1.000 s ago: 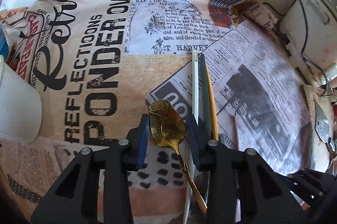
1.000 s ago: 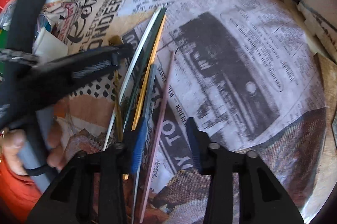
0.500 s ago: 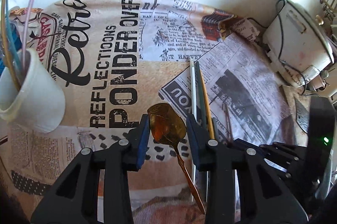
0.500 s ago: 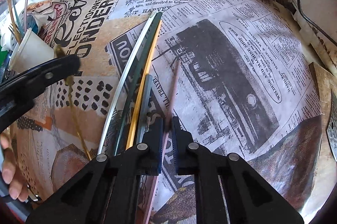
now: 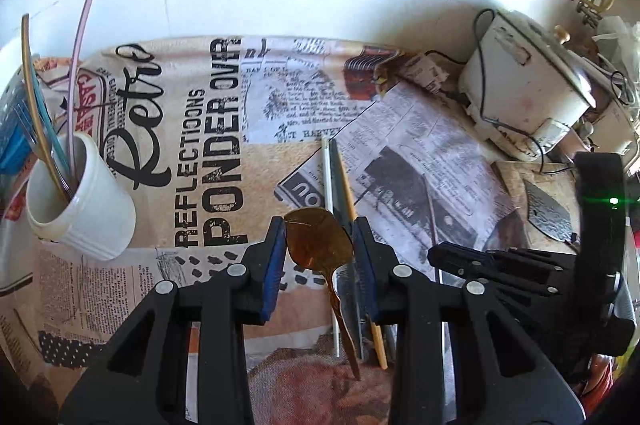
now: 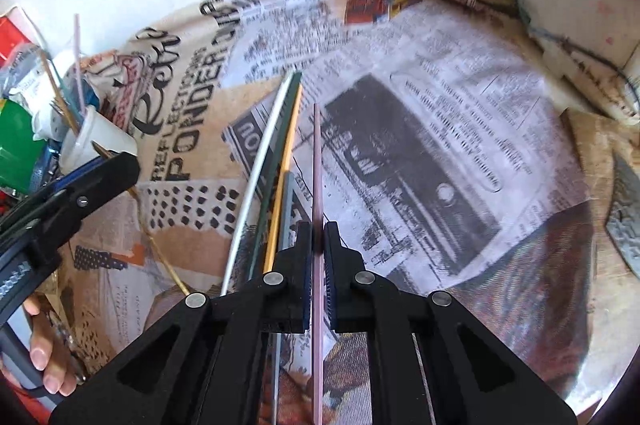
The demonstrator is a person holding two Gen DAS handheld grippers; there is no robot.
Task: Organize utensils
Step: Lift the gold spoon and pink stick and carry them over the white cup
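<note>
My left gripper has its jaws clamped across the bowl of a gold spoon, one blue pad against each side of the bowl; the handle trails back toward the bottom of the left wrist frame. My right gripper is closed on a pink stick, pinched partway along its length, so the stick runs straight ahead along the fingers toward the frame's upper centre and also back under the tool.

Destination: the white cup stands at the left middle of the left wrist frame, on the newsprint cloth, already holding several thin sticks that lean toward the upper left. In the right wrist view the same cup sits at the left middle, well apart from the right gripper, with the left gripper between them.

Governing relation: the cup lies to the left of both tools, and my left hand is the nearer. The spoon's long axis runs front to back in the frame, roughly level; I judge it must tip upright before it drops into the cup's mouth.

Remaining on the cloth, just left of the pink stick in the right wrist frame: a white stick, a dark green stick, a yellow stick and a short grey one, lying side by side and nearly parallel.

Risk, in my judgement: the leaning sticks crowd the cup's opening.
</note>
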